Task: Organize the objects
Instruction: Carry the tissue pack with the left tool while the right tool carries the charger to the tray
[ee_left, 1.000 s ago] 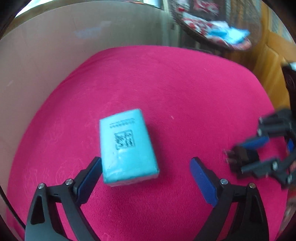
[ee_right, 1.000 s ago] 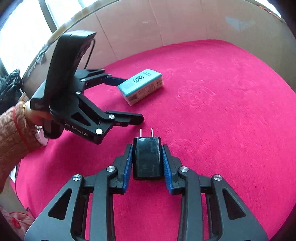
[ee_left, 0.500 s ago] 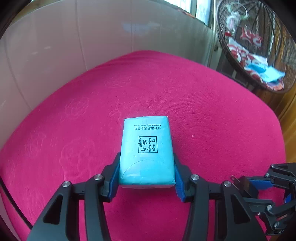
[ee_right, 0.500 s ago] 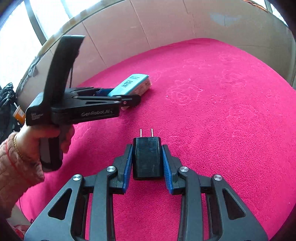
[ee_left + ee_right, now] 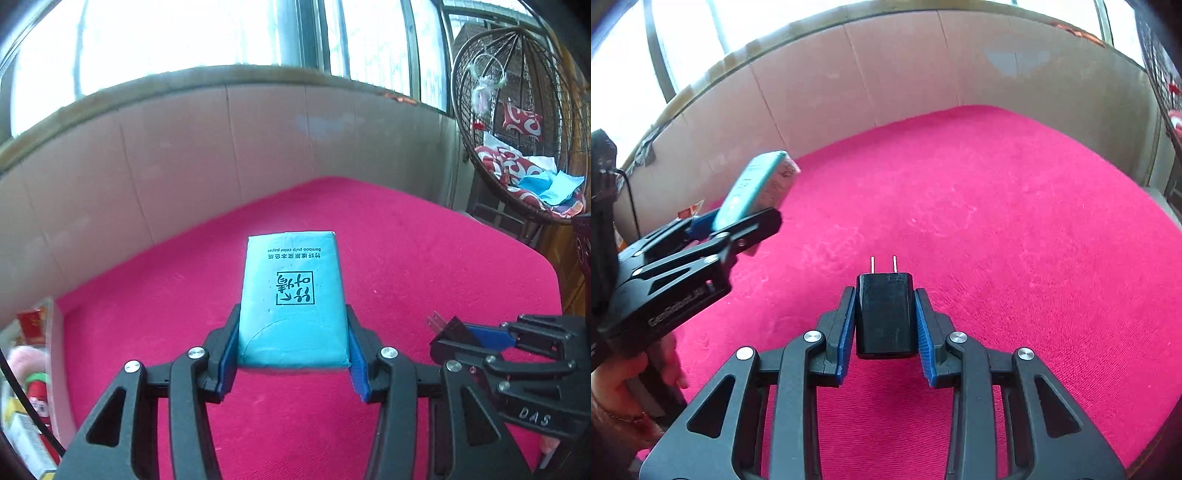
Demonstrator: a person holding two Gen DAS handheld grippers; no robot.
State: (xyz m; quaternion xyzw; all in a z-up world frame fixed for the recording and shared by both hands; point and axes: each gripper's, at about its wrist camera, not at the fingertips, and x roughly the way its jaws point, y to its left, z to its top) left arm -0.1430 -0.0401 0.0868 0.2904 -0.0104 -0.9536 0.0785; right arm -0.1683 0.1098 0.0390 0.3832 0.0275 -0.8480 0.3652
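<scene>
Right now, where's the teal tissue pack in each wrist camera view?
Left wrist view: tissue pack at centre, clamped in the left gripper.
Right wrist view: tissue pack at far left, tilted, raised off the cloth.
Shared landmark: the black plug adapter, at lower right in the left view.

The teal tissue pack (image 5: 291,295) carries, upside down in the left wrist view, the line "Bamboo pulp color paper", a row of Chinese characters beneath it, and a square black logo frame holding larger Chinese characters. The right gripper (image 5: 476,334) shows the raised letters "DAS" on its black body. On the left gripper (image 5: 746,221), blurred white lettering runs along the side and cannot be read for sure.
</scene>
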